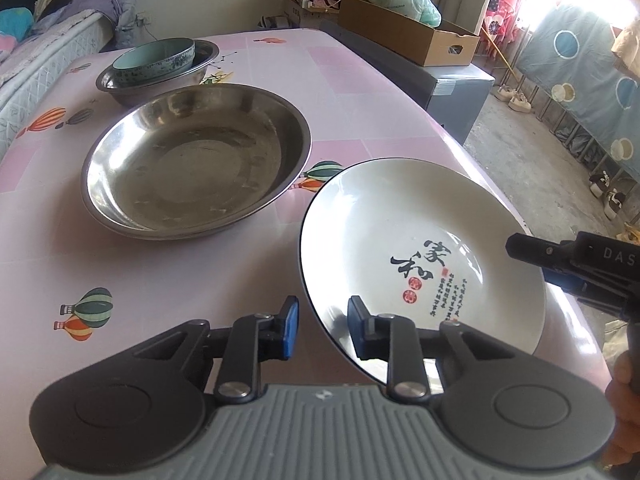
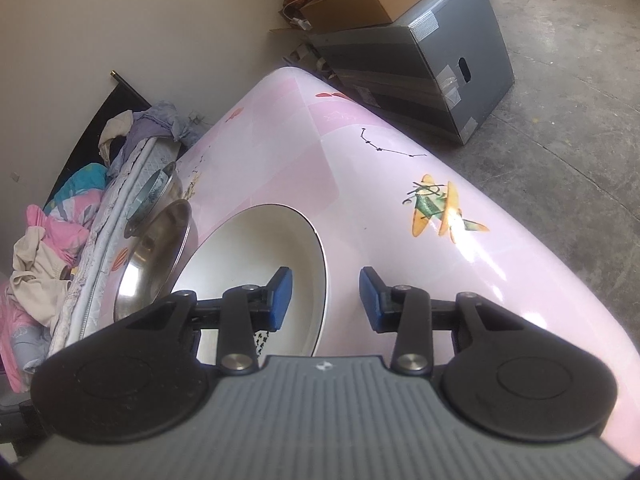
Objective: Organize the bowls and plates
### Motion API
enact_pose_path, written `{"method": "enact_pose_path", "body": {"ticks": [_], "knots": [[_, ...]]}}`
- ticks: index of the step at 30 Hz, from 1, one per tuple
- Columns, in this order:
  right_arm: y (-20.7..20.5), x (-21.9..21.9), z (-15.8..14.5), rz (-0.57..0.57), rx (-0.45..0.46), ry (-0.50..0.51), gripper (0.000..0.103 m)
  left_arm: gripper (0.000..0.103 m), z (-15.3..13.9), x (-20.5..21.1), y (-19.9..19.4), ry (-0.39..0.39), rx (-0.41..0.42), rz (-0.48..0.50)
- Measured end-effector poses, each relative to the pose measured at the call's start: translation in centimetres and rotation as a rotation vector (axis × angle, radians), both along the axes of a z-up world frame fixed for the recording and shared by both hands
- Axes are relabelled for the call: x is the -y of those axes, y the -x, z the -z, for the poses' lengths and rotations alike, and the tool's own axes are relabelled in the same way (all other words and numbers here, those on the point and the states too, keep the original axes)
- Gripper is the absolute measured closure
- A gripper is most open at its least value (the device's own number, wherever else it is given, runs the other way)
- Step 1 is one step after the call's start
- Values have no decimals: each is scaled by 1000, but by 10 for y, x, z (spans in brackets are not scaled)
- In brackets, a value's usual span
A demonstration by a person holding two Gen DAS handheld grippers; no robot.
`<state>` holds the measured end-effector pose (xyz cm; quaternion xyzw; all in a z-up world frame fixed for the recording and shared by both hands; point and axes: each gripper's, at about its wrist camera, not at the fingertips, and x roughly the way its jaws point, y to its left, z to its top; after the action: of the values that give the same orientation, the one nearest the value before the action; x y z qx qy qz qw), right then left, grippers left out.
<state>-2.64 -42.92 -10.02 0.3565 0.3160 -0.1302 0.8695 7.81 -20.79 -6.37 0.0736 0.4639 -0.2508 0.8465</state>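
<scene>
My left gripper (image 1: 319, 328) has its 2 blue pads apart, and the near rim of the white plate (image 1: 420, 256) runs through the gap between them; I cannot tell whether either pad touches the rim. The plate carries black calligraphy and red seals, and it sits at the near right corner of the pink surface (image 1: 160, 280), close to that surface's right edge. My right gripper (image 2: 325, 300) is also spread wide and holds nothing. From the right wrist view its left finger hangs over the plate's well while the right finger sits over bare pink cloth just beside the plate's rim. In the left wrist view that same gripper comes in from the right edge, its black tip over the plate's far right rim.

Left of the plate, just beside it, lies 1 large steel basin (image 1: 196, 160), upright and with nothing in it. Farther back on the surface stands a smaller steel basin (image 1: 132, 88) with a teal bowl (image 1: 156, 58) nested inside, tilted against the basin's wall. Beyond the surface's far right corner a cardboard box (image 1: 404, 34) rests on a grey crate (image 1: 460, 96). A bed (image 1: 48, 52) piled with clothes runs along the left side.
</scene>
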Motion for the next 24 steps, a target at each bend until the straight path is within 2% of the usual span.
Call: {"method": "enact_pose_path", "body": {"ticks": [5, 9, 18, 24], "knots": [[-10, -1, 3, -11, -2, -9, 79, 82, 1, 3, -5, 5, 6, -6], [-16, -2, 6, -19, -3, -12, 89, 83, 1, 4, -9, 9, 8, -16], [-18, -5, 4, -29, -22, 21, 92, 82, 0, 1, -6, 6, 11, -2], [-15, -8, 4, -39, -35, 0, 92, 82, -1, -14, -4, 17, -13, 8]]}}
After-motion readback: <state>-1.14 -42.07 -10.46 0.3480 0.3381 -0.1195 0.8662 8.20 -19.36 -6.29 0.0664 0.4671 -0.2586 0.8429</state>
